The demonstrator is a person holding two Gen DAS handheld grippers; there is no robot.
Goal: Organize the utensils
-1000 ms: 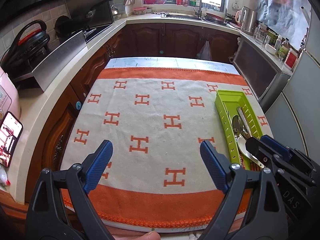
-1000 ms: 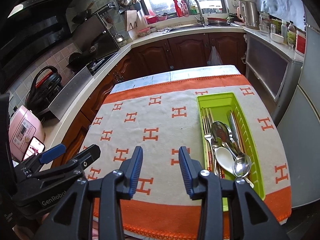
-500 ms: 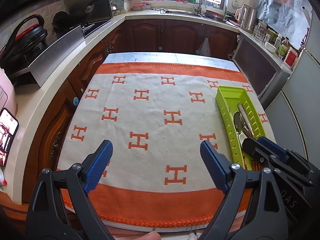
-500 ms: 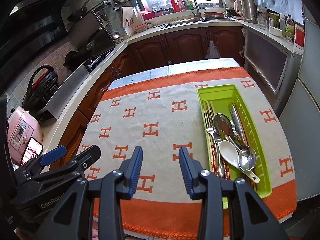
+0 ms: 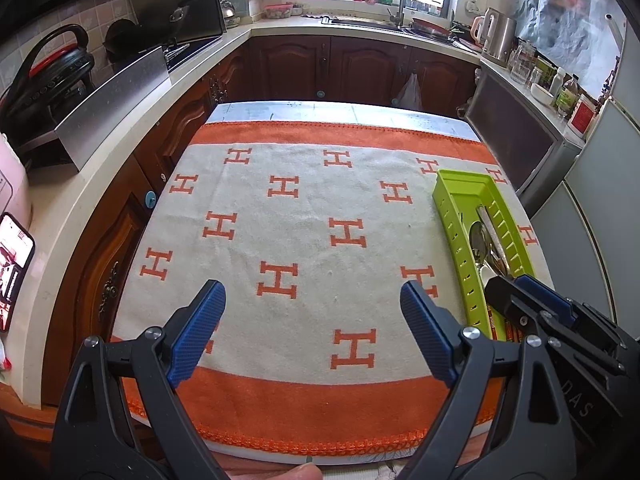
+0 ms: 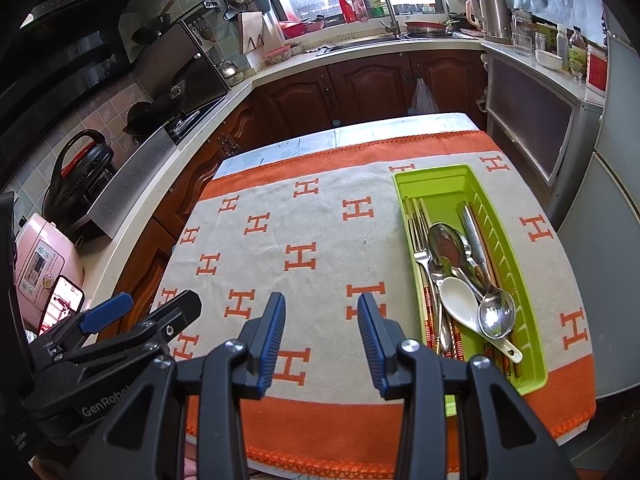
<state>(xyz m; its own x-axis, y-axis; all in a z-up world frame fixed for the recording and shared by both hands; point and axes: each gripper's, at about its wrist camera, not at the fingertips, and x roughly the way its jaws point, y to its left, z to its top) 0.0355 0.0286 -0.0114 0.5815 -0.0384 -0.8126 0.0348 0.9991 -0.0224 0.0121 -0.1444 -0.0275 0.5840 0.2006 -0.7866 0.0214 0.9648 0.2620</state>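
1. Since a second ago, nothing on the table has been moved; only the camera views have shifted slightly, and both grippers are seen held above the near edge of the cloth as before.
2. The left gripper (image 5: 312, 320) is held with its blue pads wide apart, with nothing between them.
3. The right gripper (image 6: 321, 334) is held with its pads partly apart, also with nothing between them.
4. A lime-green utensil tray (image 6: 524, 264) is seen ahead and to the right of the right gripper, on an orange and cream cloth (image 6: 320, 240).
5. Inside the tray, forks (image 6: 420, 246), metal spoons (image 6: 496, 312), a white spoon (image 6: 460, 304) and chopsticks (image 6: 430, 320) are piled together.
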